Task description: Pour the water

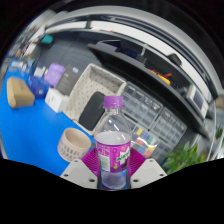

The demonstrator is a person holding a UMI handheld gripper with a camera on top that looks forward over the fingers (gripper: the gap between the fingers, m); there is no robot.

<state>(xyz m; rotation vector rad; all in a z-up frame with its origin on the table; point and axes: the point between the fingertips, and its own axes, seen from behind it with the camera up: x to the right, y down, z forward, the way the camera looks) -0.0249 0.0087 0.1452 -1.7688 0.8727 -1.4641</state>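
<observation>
A clear plastic water bottle (112, 135) with a purple cap and a purple label stands between my fingers. My gripper (112, 162) is shut on it, with both magenta pads (91, 157) pressed against the label at either side. The bottle's cap is on. A beige ribbed cup (72, 144) stands on the blue table (30, 125), just left of the bottle and beyond my left finger. The whole scene looks tilted.
A white slatted basket (93, 88) sits beyond the cup. A brown box (18, 92) and a purple object (55, 73) lie further left on the table. A green plant (186, 157) is at the right, and grey crates (160, 115) are behind the bottle.
</observation>
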